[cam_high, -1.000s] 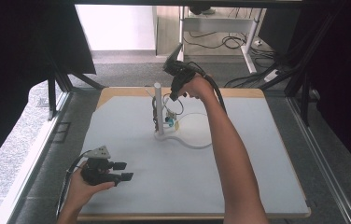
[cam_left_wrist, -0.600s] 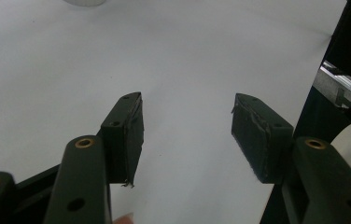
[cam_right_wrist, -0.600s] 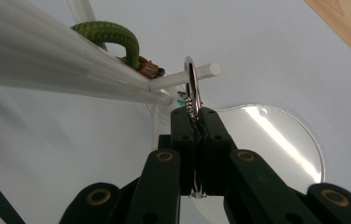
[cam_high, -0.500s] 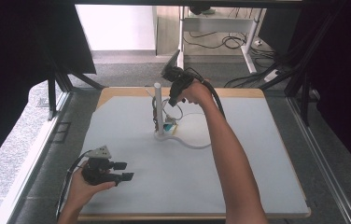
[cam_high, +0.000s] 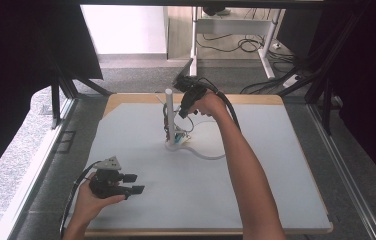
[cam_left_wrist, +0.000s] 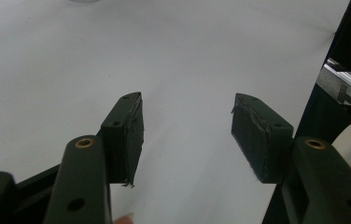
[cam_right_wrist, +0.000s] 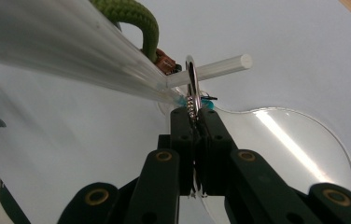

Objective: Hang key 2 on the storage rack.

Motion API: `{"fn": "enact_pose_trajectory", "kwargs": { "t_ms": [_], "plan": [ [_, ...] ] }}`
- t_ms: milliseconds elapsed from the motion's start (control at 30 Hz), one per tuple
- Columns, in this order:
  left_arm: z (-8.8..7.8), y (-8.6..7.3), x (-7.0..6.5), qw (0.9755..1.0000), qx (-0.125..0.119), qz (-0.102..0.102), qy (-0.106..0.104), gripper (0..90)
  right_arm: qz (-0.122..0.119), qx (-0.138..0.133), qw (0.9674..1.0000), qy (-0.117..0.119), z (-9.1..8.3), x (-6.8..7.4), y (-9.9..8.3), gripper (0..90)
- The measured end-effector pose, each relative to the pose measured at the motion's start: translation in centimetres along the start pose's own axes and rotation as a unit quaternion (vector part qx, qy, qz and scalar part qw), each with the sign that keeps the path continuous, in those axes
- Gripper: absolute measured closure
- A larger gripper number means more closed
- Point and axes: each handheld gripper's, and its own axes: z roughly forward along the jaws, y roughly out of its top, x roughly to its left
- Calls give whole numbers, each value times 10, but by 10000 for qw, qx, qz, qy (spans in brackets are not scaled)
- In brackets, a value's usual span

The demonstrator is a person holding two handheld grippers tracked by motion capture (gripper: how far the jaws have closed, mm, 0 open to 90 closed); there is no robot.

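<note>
We are looking at a clear acrylic stand (cam_right_wrist: 276,135) sitting on the white table (cam_high: 276,190), directly ahead of the right gripper (cam_high: 182,111). The stand is showing a flat transparent base with a rounded lobe, an upright clear post (cam_high: 169,107), and a short frosted peg (cam_right_wrist: 220,66) sticking out sideways from that post. A silver metal ring (cam_right_wrist: 191,74) is standing edge-on just in front of the peg, and the right gripper's jaws are pressing together on its lower part, where a small beaded chain seems to be hanging, though the close blur is making that hard to confirm. Above and to the left of those jaws, a green braided cord (cam_right_wrist: 136,18) is looping over the post, with a small brown piece beside it and a bit of teal just past the ring.

The left gripper (cam_high: 126,183) is resting well behind and to the left of the right one, near the table's front edge, with the person's left hand (cam_high: 93,202) wrapping it. Its jaws are standing wide apart, holding nothing, with bare white surface between them.
</note>
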Motion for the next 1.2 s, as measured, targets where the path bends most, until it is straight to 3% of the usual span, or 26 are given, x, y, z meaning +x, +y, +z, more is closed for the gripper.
{"fn": "enact_pose_trajectory", "kwargs": {
  "t_ms": [433, 633, 767, 1167, 1200],
  "plan": [
    [2, 0, 0, 10000, 42, 3, 9, 442, -29, -122, 9999, 85, -6, 2, -8, 777],
    [2, 0, 0, 10000, 42, 13, 20, 442, -9, -250, 9997, -26, -18, 2, -21, 628],
    [2, 0, 0, 10000, 50, 9, 46, 441, -52, -515, 9985, -174, -28, 1, -35, 558],
    [4, 0, 0, 9999, 88, 8, 121, 441, -125, -1022, 9945, -190, -42, 1, -87, 472],
    [3, 0, 0, 9999, 98, 14, 142, 441, -142, -1128, 9933, -192, -44, 1, -98, 467]
  ]
}}
